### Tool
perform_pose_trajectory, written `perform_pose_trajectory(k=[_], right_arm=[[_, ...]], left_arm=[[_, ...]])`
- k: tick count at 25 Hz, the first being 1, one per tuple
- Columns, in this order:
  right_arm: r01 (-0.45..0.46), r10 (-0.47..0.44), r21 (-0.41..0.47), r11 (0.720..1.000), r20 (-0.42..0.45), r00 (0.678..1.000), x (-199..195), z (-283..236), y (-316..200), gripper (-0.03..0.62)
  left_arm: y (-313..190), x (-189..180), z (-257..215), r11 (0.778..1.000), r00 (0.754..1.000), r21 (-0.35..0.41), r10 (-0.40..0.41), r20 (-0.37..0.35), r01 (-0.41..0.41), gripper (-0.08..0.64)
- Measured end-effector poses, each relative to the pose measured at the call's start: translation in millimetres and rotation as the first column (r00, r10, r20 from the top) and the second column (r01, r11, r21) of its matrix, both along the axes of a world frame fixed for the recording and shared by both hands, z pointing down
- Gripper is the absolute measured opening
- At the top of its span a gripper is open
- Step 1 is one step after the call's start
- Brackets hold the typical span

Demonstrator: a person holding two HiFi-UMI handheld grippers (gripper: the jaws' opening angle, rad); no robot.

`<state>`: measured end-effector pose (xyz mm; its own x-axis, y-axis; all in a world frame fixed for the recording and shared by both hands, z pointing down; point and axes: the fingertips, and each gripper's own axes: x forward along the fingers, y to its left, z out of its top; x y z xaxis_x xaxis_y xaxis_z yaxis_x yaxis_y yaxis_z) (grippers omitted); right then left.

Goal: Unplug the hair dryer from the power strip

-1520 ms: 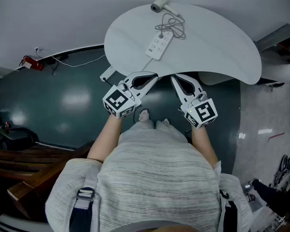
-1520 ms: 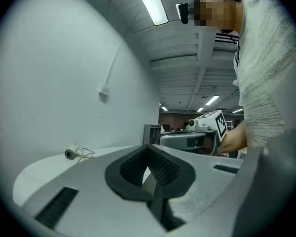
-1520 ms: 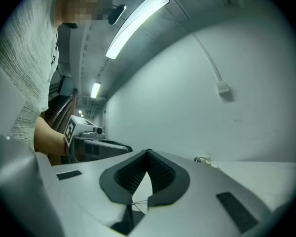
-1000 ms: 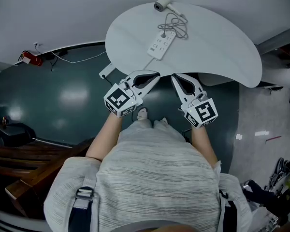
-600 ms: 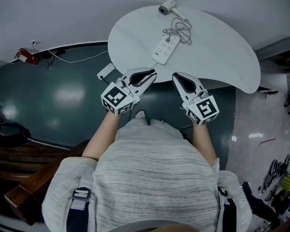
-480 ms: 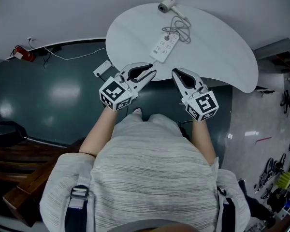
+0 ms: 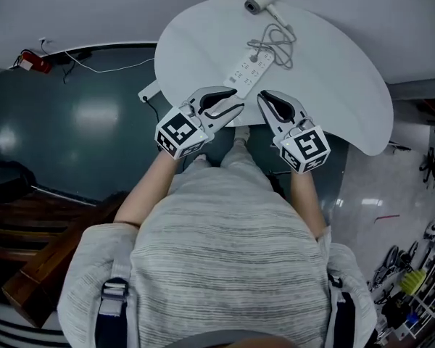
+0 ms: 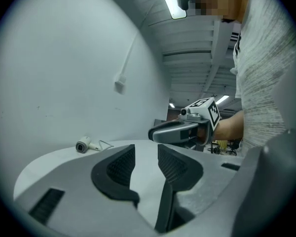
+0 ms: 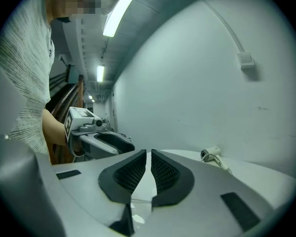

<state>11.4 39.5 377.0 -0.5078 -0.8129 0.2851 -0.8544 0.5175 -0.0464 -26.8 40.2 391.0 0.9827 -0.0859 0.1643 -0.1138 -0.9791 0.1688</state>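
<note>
A white hair dryer lies at the far edge of the round white table. Its cord coils toward a white power strip in the middle, where the plug sits in the far end. My left gripper hovers at the near table edge, just short of the strip; its jaws are opening with nothing between them. My right gripper is beside it, jaws almost together and empty. The left gripper view shows the dryer far ahead, as does the right gripper view.
The strip's own lead runs off the table's left edge to a white block on the dark green floor. A red object and a cable lie by the wall at left. Wooden furniture stands at lower left.
The person has stepped closer to the table, and both grippers have come forward to its near edge. The left jaws have parted a little.
</note>
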Motion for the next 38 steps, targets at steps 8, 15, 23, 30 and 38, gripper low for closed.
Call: perform_pose_trajectory(k=[8,15,23,30,38], right_arm=[[0.100,-0.099,-0.067,0.993,0.016,0.995,38.8,29.9,-51.1,0.030],[0.182,-0.186,-0.131,0.975,-0.021,0.982,58.1,54.1,-80.9,0.043],[0.233,-0.245,-0.212,0.949,-0.032,0.969,71.3,83.8,-103.4,0.099],[0.245,-0.279,-0.288,0.926,-0.081,0.957,76.7,117.4,-112.7,0.114],[0.229,-0.330,-0.398,0.888,-0.205,0.922,78.5,167.2,-128.6,0.121]], left_arm=[[-47.0,51.9,56.3,0.995,0.974,-0.039,-0.084,0.212,0.094,0.343],[-83.3,87.3,105.6,0.989,0.908,0.004,-0.137,0.396,0.148,0.388],[-105.8,110.5,169.5,0.986,0.794,-0.002,-0.131,0.593,0.165,0.441],[-113.4,111.0,210.4,0.983,0.695,-0.004,-0.128,0.707,0.185,0.462],[-113.1,113.3,242.1,0.979,0.644,-0.063,-0.078,0.761,0.193,0.463]])
